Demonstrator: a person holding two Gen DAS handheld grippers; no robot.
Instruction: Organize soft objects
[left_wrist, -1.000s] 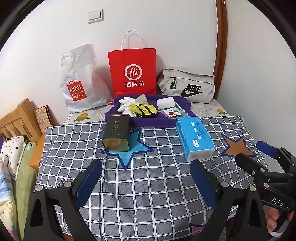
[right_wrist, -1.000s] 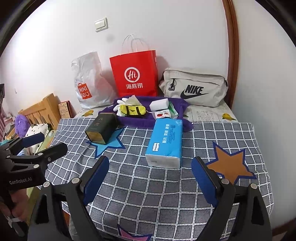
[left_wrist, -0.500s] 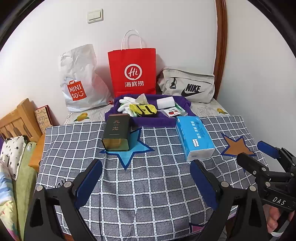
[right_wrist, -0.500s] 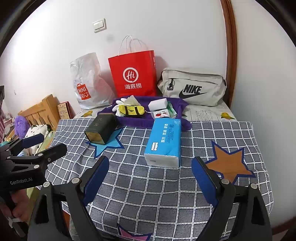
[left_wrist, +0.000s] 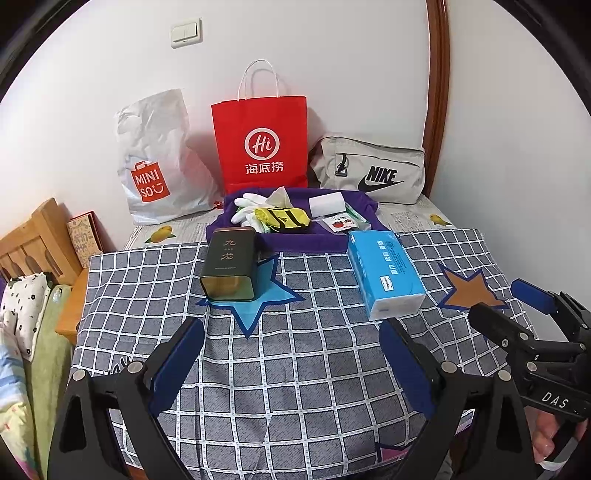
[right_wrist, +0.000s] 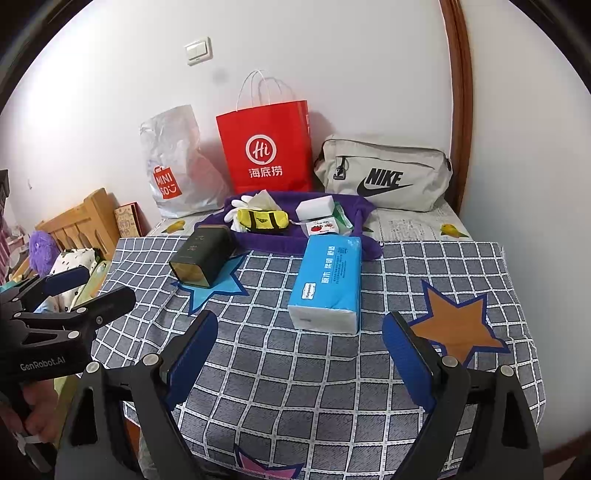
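A blue tissue pack (left_wrist: 386, 273) (right_wrist: 327, 280) lies on the checked cloth (left_wrist: 295, 369), just beyond both grippers. Behind it a purple fabric tray (left_wrist: 295, 242) (right_wrist: 258, 242) holds white gloves (left_wrist: 251, 203), a yellow-and-black pouch (left_wrist: 286, 218) (right_wrist: 262, 219), a white block (left_wrist: 327, 203) and a small tomato-print packet (left_wrist: 340, 223). My left gripper (left_wrist: 290, 332) (right_wrist: 99, 286) hovers open over the cloth's near side with nothing between its fingers. My right gripper (right_wrist: 300, 319) (left_wrist: 498, 297) is open too, pointing at the tissue pack without touching it.
A dark green tin (left_wrist: 231, 264) lies on a blue star to the left of the tissue pack. Against the wall stand a white Miniso bag (left_wrist: 159, 162), a red paper bag (left_wrist: 260, 144) and a beige Nike bag (left_wrist: 369, 173). A wooden bed frame (left_wrist: 40, 236) is at the left.
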